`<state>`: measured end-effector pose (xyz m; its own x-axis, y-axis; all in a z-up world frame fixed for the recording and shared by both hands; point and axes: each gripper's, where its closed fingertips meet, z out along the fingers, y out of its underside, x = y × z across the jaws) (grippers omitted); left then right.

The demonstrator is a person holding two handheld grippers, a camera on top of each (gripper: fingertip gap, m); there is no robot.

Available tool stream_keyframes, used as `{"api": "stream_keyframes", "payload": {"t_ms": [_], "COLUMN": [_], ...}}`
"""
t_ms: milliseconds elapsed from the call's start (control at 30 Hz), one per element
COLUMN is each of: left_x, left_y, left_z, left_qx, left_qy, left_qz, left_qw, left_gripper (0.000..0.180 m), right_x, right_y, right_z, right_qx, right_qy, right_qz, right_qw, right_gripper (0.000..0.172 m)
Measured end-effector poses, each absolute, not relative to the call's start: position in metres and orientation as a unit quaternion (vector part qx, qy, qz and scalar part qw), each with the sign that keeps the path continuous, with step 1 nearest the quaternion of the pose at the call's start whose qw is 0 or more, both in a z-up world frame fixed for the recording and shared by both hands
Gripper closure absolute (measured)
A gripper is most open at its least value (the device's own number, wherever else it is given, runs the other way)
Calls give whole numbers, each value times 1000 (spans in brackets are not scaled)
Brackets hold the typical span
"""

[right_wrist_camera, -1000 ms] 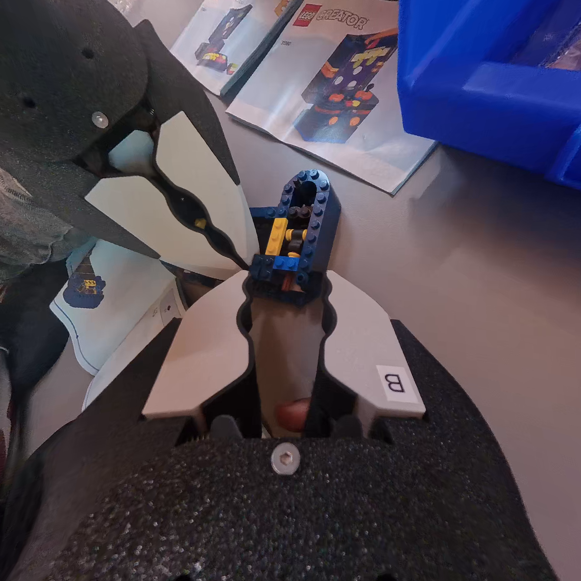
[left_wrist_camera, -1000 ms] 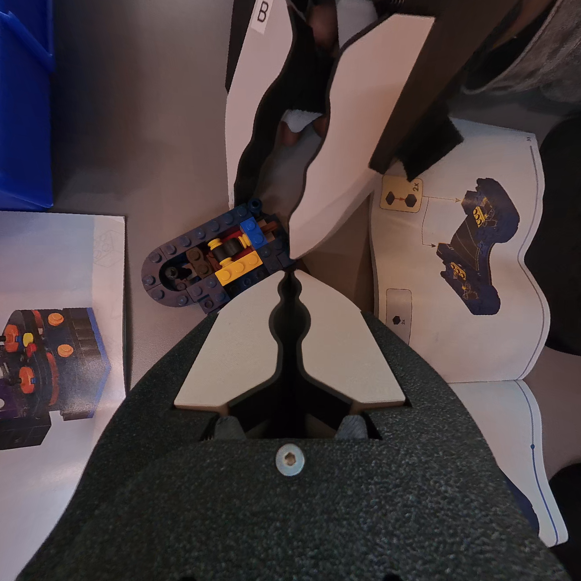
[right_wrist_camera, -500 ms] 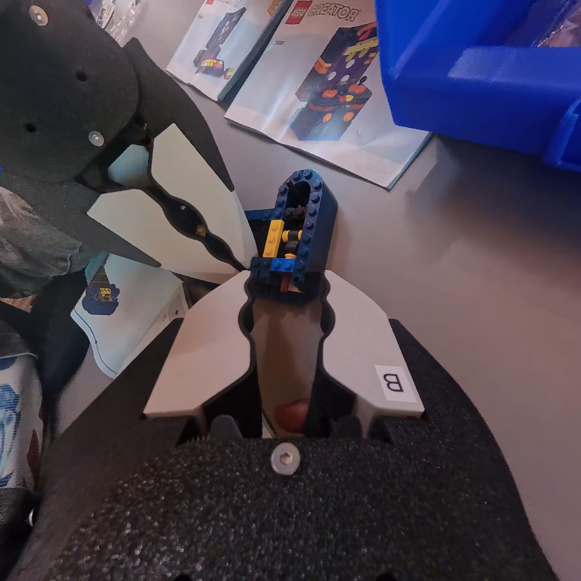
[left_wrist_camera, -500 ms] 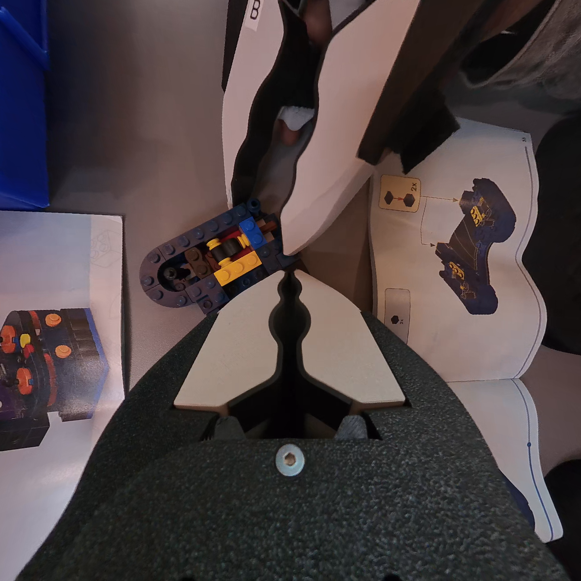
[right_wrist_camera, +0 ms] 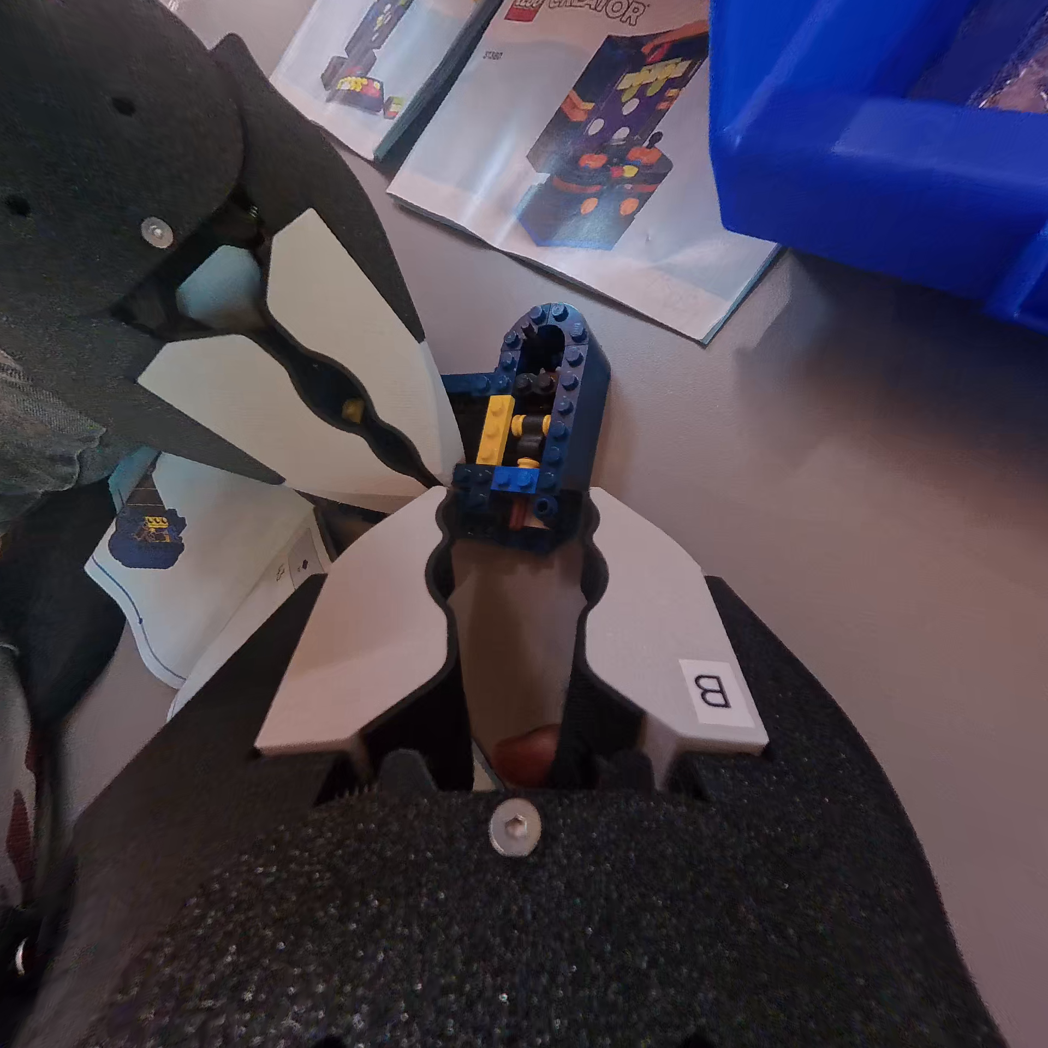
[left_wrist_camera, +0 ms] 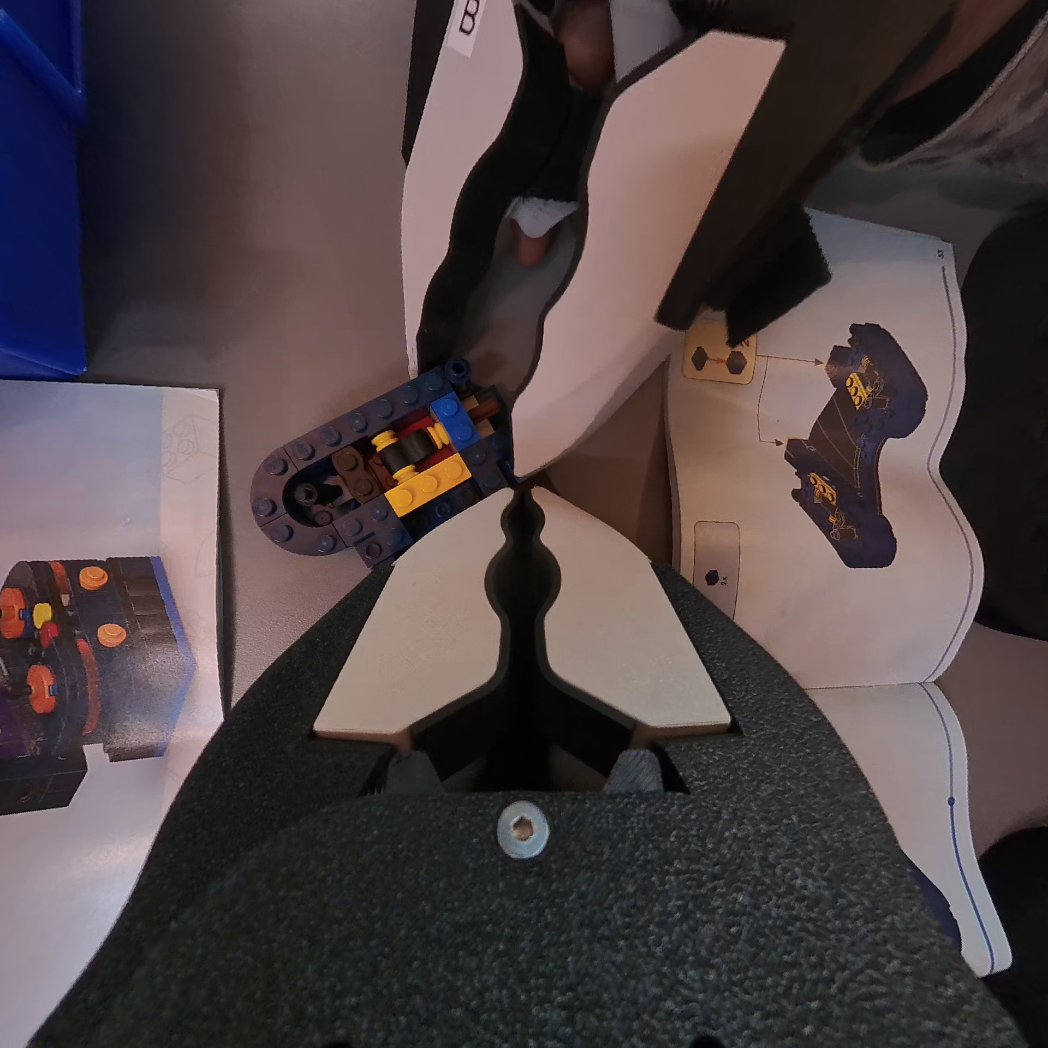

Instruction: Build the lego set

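My right gripper (right_wrist_camera: 519, 499) has its jaws set apart around the near end of the brick model (right_wrist_camera: 536, 431), a dark-blue studded shell, rounded at the far end, with a yellow plate, a bright-blue plate and a black-and-yellow roller inside. Both pads press on the model's sides, so I log this as a grip. The model rests on the grey table (right_wrist_camera: 794, 510).

My left gripper (left_wrist_camera: 519, 493) has its fingertips closed together, nothing showing between the tips. They sit just beside the model's squared corner (left_wrist_camera: 391, 470), right where the right gripper's near finger (left_wrist_camera: 595, 340) comes down (whether my tip touches the brick, I cannot tell).

From the right wrist camera, a small yellow piece (right_wrist_camera: 353, 409) sits in the cavity farther back between the left gripper's fingers (right_wrist_camera: 363, 363).

Surroundings:
- open instruction booklet (left_wrist_camera: 822, 453) on the table beside the left gripper, partly under the right one
- closed booklet with a picture cover (left_wrist_camera: 102, 624) on the model's other side
- another closed booklet (right_wrist_camera: 385, 62) beyond it
- blue bin (right_wrist_camera: 879, 142) near the table's far edge
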<state>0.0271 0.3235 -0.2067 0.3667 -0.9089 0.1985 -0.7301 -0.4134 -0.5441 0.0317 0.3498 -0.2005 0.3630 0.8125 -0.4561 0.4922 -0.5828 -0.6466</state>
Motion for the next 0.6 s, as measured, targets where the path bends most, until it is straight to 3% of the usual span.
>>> {"api": "stream_keyframes", "payload": {"t_ms": [600], "left_x": [28], "left_y": [323], "left_z": [-207], "left_qx": [-805], "left_qy": [506], "left_qz": [-253], "left_qw": [182], "left_gripper": [180], "right_x": [30], "right_y": [355], "right_z": [-200], "right_qx": [-793], "right_qy": [-396], "right_qz": [401], "right_qw": [231], "right_gripper": [137]}}
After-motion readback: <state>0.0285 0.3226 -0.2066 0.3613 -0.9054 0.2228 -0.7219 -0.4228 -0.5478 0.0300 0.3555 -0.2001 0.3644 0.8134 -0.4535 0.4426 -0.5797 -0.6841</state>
